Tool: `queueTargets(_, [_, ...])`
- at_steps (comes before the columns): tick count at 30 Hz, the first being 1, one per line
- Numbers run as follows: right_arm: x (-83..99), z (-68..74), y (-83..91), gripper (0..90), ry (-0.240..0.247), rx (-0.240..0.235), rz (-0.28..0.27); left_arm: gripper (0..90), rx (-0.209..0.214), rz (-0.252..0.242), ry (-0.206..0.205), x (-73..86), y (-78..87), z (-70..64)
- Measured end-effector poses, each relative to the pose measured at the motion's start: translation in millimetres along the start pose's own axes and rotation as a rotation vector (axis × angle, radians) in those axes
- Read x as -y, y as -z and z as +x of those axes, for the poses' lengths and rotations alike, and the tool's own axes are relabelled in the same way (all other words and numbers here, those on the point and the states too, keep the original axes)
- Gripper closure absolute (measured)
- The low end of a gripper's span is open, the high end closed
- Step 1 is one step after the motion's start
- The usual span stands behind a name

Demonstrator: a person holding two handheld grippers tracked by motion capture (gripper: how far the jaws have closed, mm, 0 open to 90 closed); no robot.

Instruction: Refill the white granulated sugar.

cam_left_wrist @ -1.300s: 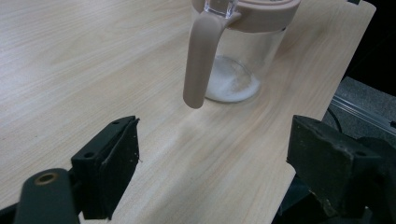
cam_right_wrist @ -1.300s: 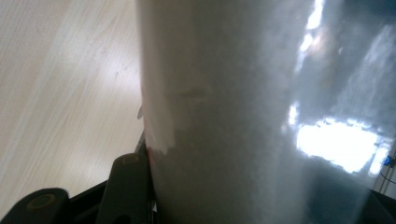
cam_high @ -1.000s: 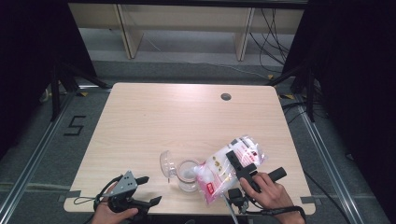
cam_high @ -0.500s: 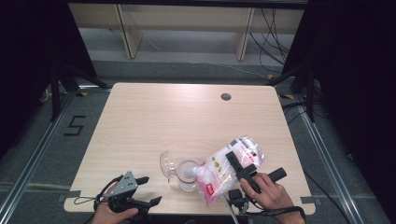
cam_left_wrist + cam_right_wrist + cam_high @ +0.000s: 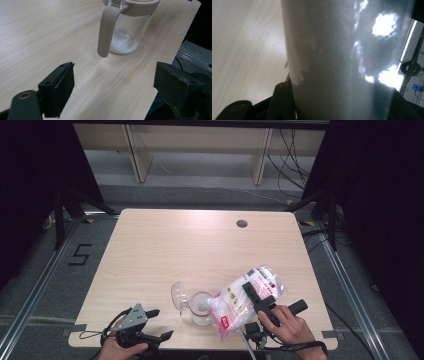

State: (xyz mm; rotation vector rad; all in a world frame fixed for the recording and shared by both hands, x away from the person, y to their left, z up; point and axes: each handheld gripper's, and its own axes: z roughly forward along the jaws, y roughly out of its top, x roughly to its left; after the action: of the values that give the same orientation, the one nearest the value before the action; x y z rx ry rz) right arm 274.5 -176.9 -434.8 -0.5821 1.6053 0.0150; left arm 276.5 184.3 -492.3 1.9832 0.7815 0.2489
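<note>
Left gripper point(image 5: 159, 324), lower left of the high view: jaws spread wide, holding nothing, resting at the near edge of the table point(image 5: 200, 245). To its right, at lower centre, stands the glass jar point(image 5: 201, 307), lid hinged open, white powder in its base. Right gripper point(image 5: 252, 295), lower right: jaws clamped on the plastic bag point(image 5: 240, 302) of white powder, tilted with its lower end touching the jar's rim.
</note>
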Motion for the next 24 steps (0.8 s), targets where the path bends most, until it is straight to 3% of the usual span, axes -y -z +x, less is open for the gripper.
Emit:
queueTargets(5, [1.4,0.6,-0.7,55.8,-0.02,-0.002,0.01,16.5,0.007,-0.004,0.014,0.3,-1.3,-0.5])
queueTargets(7, [3.0,2.0,-0.7,55.9,-0.028,-0.009,0.013,16.5,0.011,-0.003,-0.016,-0.3,-1.3,0.7])
queueTargets(9, [3.8,0.8,-0.4,56.0,0.001,-0.001,0.009,16.5,0.01,0.001,-0.023,-0.4,-0.6,1.0])
queueTargets(14, [1.3,3.5,2.3,56.2,-0.025,-0.011,0.012,16.5,0.001,-0.002,0.001,0.1,-0.2,0.1])
queueTargets(17, [-0.9,1.1,1.0,56.3,-0.006,-0.005,0.001,16.5,0.006,-0.007,0.007,0.2,-1.1,-0.8])
queueTargets(18, [-0.6,0.6,0.6,56.4,-0.005,-0.001,0.001,16.5,0.011,-0.003,-0.013,-0.2,-1.0,0.3])
queueTargets(19, [0.2,-0.6,0.1,56.4,-0.003,0.006,0.003,16.5,0.007,-0.005,0.015,0.5,-1.5,-1.3])
queueTargets(21, [2.4,-2.2,0.4,56.5,0.006,0.004,0.011,16.5,0.008,-0.008,0.019,0.6,-2.0,-1.5])
queueTargets(24, [5.5,-1.7,2.1,56.7,-0.008,0.002,0.022,16.5,0.011,0.0,-0.018,-0.1,-1.2,0.9])
